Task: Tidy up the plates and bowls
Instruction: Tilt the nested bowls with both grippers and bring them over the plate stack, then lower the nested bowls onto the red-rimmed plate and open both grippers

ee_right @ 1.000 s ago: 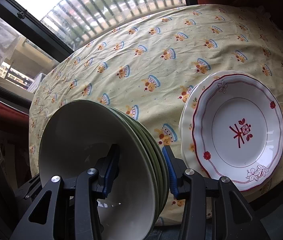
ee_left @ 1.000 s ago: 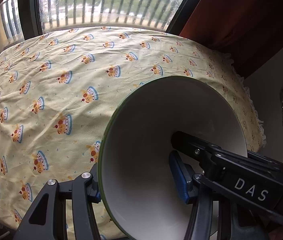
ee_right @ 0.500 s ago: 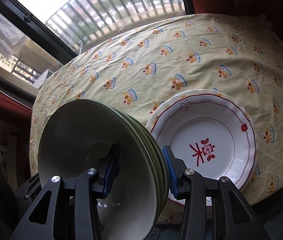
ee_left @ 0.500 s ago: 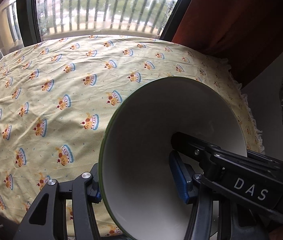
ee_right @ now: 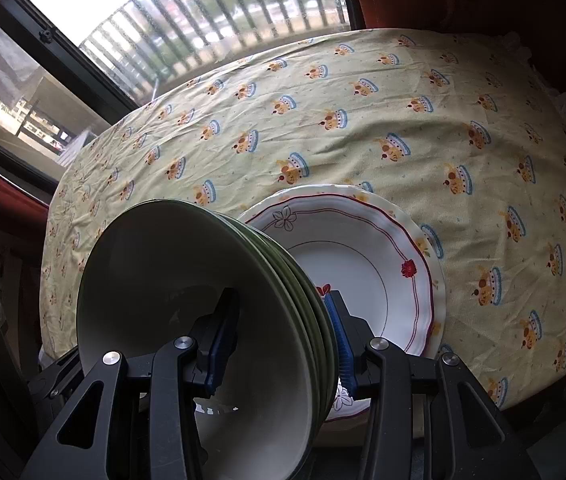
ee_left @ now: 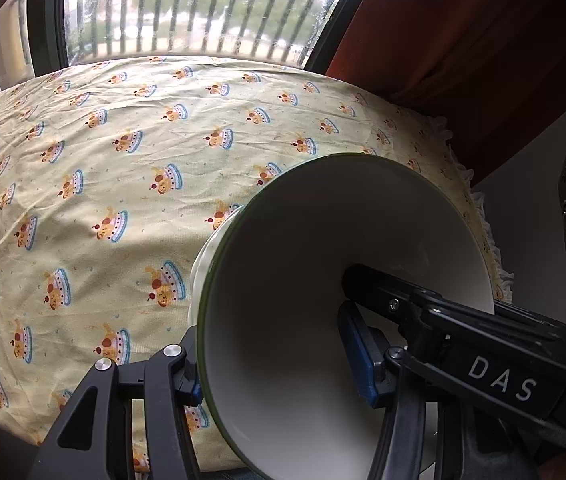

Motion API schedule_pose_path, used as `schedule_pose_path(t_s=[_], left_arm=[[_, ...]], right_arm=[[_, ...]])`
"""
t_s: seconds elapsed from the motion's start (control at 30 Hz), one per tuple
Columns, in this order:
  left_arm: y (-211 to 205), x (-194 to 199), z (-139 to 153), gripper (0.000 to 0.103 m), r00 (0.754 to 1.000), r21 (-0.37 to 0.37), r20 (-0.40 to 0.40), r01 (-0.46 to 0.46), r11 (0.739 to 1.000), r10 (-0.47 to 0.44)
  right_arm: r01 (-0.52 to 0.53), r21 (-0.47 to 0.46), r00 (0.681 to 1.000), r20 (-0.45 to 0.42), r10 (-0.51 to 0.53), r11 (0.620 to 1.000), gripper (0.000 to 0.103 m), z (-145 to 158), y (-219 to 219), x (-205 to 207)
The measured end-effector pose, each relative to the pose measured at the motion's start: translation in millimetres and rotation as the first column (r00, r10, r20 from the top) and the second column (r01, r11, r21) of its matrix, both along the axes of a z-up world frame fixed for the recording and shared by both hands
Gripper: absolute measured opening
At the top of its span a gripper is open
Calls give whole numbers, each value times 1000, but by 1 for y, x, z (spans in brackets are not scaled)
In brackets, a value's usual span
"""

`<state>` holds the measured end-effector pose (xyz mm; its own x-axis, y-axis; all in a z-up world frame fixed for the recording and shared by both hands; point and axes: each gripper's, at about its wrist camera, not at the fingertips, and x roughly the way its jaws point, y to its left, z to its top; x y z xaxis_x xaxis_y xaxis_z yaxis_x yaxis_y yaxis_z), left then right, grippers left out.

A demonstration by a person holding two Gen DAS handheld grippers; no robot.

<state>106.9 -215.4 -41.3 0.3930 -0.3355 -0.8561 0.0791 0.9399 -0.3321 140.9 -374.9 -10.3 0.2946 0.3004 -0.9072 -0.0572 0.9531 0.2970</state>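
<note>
- Left gripper [ee_left: 279, 368] pinches rim of a white, green-edged bowl [ee_left: 323, 264], held tilted above tablecloth [ee_left: 123, 160].
- Right gripper [ee_right: 279, 344] clamps a stack of green bowls [ee_right: 203, 300], w/ patterned plate [ee_right: 363, 272] on cloth just beyond.

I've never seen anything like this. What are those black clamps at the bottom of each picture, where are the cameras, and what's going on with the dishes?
No robot here: a person carries a hand-held gripper in each hand, a two-finger clamp with a fisheye camera looking out along its fingers. That is why the black fingers fill the bottom of each picture and everything looks bulged.

In the left wrist view, the left hand-held gripper is clamped on the wall of one white bowl with a green rim. In the right wrist view, the right hand-held gripper pinches a stack of bowls nested together.

Beneath is a table under a yellow patterned cloth, by a window. One white plate with red trim and flowers lies on it, partly hidden behind the stack.
</note>
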Motion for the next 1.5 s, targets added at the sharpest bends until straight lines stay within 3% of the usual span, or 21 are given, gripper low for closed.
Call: schedule_pose_path(t_s=[0.47, 0.73, 1.03, 1.17, 1.33, 1.5], left_arm=[[-20, 7, -26, 54, 993, -10, -92, -68, 998, 67], [-32, 18, -24, 52, 995, 71, -59, -74, 995, 78], [-38, 13, -25, 58, 994, 99, -31, -99, 990, 102], [-41, 10, -24, 69, 994, 143, -33, -94, 985, 100], [-36, 7, -19, 74, 992, 167, -5, -126, 978, 129], [-26, 6, -8, 85, 994, 174, 42, -105, 979, 99]], right_arm=[[-61, -20, 995, -81, 59, 998, 47, -31, -21, 17], [-84, -4, 993, -89, 83, 996, 47, -40, -23, 33], [-90, 48, 993, -65, 93, 995, 48, -42, -31, 32], [-82, 1, 996, -34, 82, 997, 61, -41, -36, 26], [-119, -46, 993, 22, 120, 992, 74, -33, -36, 23], [-75, -85, 994, 79, 82, 994, 79, -18, -31, 18]])
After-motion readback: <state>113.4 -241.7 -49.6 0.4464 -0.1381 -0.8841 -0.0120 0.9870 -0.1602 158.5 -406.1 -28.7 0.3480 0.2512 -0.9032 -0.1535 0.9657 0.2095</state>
